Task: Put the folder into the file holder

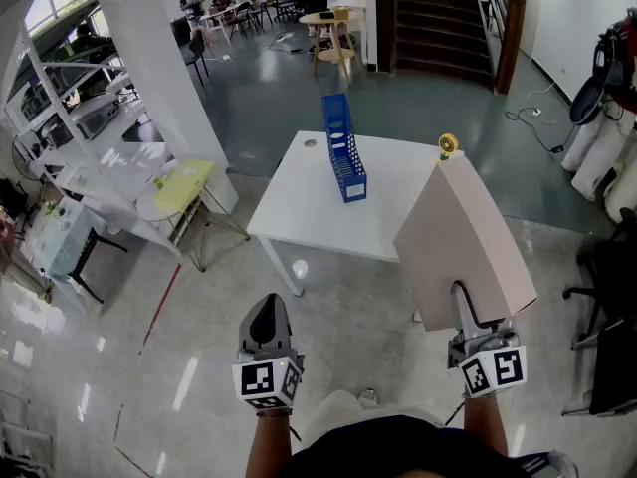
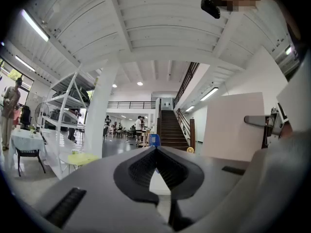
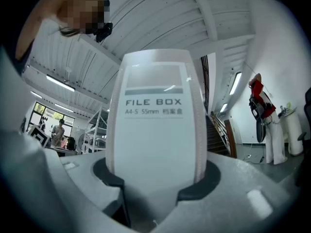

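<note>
Right gripper: fingers spread wide and pinching one narrow end of the folder, a pale box file printed FILE BOX. The spread looks set by the box's thickness alone. Gripping that end leaves the far end free, presumably so it can go in first. The folder is carried in the air on the person's right, standing up from the gripper and leaning away, nothing else touching it. Left gripper: fingers pressed together, nothing between them, held level on the left and idle, probably kept free to steady the holder. The blue file holder stands upright on the white counter, well apart from the folder. Judgement: approach stage, insertion not yet begun.
</note>
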